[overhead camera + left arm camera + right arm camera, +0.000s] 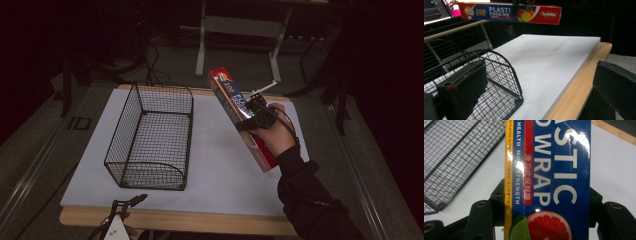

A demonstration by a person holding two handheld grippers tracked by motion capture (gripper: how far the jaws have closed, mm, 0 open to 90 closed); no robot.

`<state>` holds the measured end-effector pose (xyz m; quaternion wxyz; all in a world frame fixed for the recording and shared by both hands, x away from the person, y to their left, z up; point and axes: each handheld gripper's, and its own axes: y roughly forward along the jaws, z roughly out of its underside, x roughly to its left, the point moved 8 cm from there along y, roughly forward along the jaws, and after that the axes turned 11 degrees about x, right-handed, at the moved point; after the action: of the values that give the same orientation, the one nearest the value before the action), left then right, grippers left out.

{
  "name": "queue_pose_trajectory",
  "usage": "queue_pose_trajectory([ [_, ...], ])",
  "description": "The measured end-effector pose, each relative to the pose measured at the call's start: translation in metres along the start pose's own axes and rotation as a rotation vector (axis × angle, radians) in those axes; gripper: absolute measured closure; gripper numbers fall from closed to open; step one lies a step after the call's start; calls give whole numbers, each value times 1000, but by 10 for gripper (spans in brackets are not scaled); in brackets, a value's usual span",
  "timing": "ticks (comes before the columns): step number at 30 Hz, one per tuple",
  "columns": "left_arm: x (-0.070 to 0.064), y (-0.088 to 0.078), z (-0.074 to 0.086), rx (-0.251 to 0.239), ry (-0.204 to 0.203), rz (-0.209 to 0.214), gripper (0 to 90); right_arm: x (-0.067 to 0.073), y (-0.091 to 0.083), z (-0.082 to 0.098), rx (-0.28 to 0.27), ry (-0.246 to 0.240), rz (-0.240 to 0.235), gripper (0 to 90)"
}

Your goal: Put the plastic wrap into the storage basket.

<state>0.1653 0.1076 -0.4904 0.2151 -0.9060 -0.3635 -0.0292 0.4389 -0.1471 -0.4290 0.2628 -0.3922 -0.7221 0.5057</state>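
Clamping the plastic wrap box mid-length, the right gripper holds it above the table.

Glossy cardboard wrap box, black wire basket (matt), wooden table.

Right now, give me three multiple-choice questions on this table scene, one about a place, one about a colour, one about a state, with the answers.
1. Where is the wire basket?
A. on the white board's left part
B. on the floor
C. in the right gripper

2. What colour is the plastic wrap box mainly?
A. green
B. blue and red
C. plain white

3. What is the right gripper doing?
A. hanging open
B. lying on the table
C. clamping the box in the air

Answers: 1 A, the high view shows it standing there. 2 B, its printed faces show both. 3 C, its jaws press the box's sides above the white board.
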Motion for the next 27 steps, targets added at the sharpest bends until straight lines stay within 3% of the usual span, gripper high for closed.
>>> queue_pose_trajectory([
  [6, 0, 1, 1, 8, 4, -1, 1, 16, -7, -17, -40, -12, 38, 399],
  [15, 0, 1, 1, 8, 5, 2, 1, 56, -12, -43, -84, -45, -6, 399],
  [20, 0, 0, 1, 2, 4, 5, 0, 83, -14, -61, -115, -54, -61, 399],
  [27, 0, -1, 0, -4, 3, 5, 1, 119, -19, -87, -146, -79, -85, 399],
])
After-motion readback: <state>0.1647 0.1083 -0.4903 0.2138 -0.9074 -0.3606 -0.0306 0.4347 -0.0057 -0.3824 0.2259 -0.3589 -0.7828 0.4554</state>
